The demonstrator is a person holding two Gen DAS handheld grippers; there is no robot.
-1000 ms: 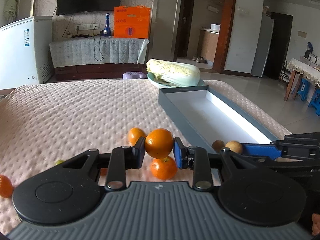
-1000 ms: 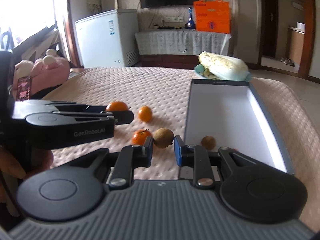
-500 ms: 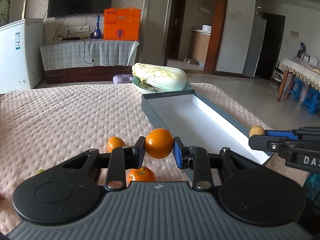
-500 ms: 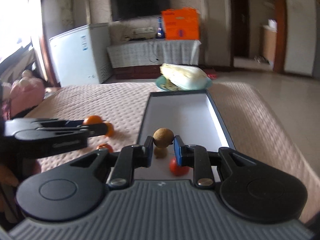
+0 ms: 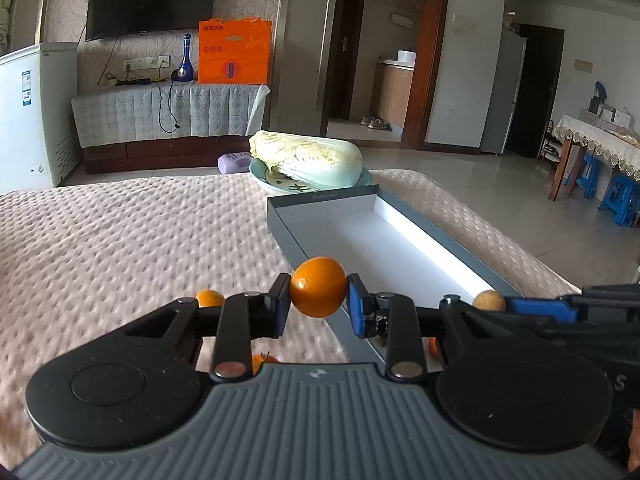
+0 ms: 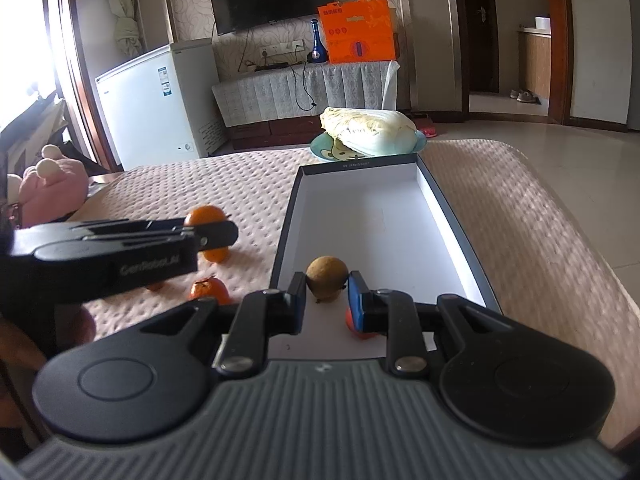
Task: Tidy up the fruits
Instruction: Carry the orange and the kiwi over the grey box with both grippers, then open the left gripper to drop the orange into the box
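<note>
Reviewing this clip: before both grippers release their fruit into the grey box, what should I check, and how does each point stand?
1. Left gripper clamps the orange: ok.
2. Right gripper clamps the brown fruit: ok.
3. Brown fruit over the grey box: ok.
4. Orange over the box interior: not ok, it sits at the near wall.
5. Free floor inside: ok, beyond the red fruit.
</note>
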